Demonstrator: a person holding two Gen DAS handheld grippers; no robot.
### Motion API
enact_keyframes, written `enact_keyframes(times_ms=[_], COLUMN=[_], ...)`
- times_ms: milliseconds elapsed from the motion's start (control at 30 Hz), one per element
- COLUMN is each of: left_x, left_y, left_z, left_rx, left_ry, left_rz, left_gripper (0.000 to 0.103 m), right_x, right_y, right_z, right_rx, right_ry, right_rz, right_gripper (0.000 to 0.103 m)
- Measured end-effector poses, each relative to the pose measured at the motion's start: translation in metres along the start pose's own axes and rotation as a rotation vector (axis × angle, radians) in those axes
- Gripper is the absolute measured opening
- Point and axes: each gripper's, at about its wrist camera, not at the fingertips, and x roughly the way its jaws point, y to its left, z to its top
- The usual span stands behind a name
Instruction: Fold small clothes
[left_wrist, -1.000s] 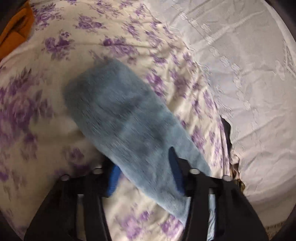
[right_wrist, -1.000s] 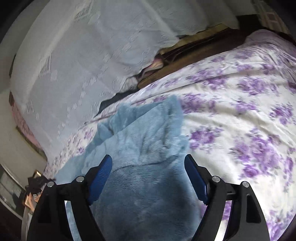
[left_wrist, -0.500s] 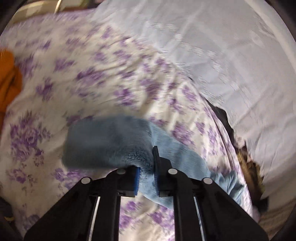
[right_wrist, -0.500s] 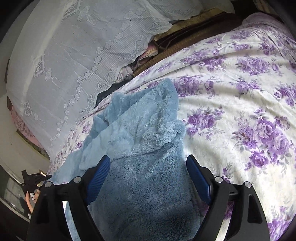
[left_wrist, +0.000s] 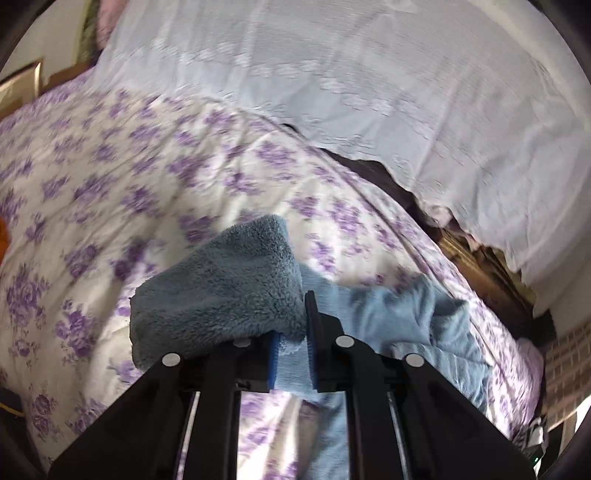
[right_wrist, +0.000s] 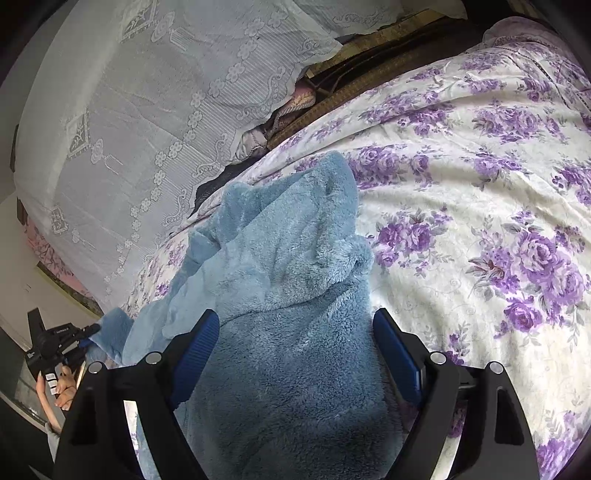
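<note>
A fluffy blue fleece garment (right_wrist: 288, 280) lies on a bed with a white sheet printed with purple flowers (right_wrist: 480, 206). My left gripper (left_wrist: 293, 347) is shut on an end of the blue garment (left_wrist: 225, 291) and holds that fold lifted above the sheet; the rest trails right (left_wrist: 413, 317). My right gripper (right_wrist: 291, 354) is open, its blue pads either side of the garment's thick lower part, just above it. The left gripper (right_wrist: 55, 350) and the hand holding it show at the far left of the right wrist view.
A white lace cover (left_wrist: 369, 92) drapes over furniture along the bed's far side, also seen in the right wrist view (right_wrist: 147, 110). A dark gap with wood and cloth (right_wrist: 332, 85) runs between it and the bed. An orange cloth (left_wrist: 3, 236) peeks at the left edge.
My left gripper closed on the blue garment's end and lifted it, swinging toward the lace cover. My right gripper stayed open over the garment, shifting only slightly.
</note>
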Motion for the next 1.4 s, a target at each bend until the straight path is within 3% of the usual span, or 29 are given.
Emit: enact_keyframes(times_ms=[433, 833, 1067, 1100, 1133, 1167, 1200, 1233, 1400], left_x=[-0.011, 0.014, 0.039, 0.049, 0.056, 0.069, 0.073, 0.078, 0.057], left_y=[-0.113, -0.194, -0.242, -0.247, -0.248, -0.250, -0.249, -0.247, -0.245], left_z=[-0.027, -0.062, -0.105, -0.115, -0.121, -0.132, -0.138, -0.146, -0.162], left_rx=[0.259, 0.357, 0.449, 0.468, 0.478, 0.497, 0.504, 0.522, 0.663], left_ry=[-0.024, 0.020, 0.045, 0.065, 0.081, 0.117, 0.128, 0.129, 0.086], left_rz=[-0.016, -0.081, -0.093, -0.080, -0.070, -0.044, -0.032, -0.016, -0.006], left_gripper=[0.011, 0.011, 0.011, 0.013, 0.029, 0.054, 0.063, 0.070, 0.087], right_x=[-0.006, -0.007, -0.007, -0.007, -0.006, -0.006, -0.007, -0.007, -0.008], right_y=[0.001, -0.010, -0.016, -0.017, -0.018, -0.019, -0.021, -0.022, -0.026], right_z=[0.007, 0.010, 0.011, 0.011, 0.012, 0.012, 0.012, 0.013, 0.013], right_rx=[0.009, 0.050, 0.086, 0.091, 0.097, 0.105, 0.110, 0.117, 0.124], right_ry=[0.010, 0.004, -0.001, -0.001, -0.001, -0.002, -0.004, -0.007, -0.018], right_rz=[-0.004, 0.011, 0.016, 0.017, 0.017, 0.018, 0.017, 0.017, 0.014], right_gripper=[0.087, 0.087, 0.087, 0.087, 0.087, 0.087, 0.087, 0.087, 0.087])
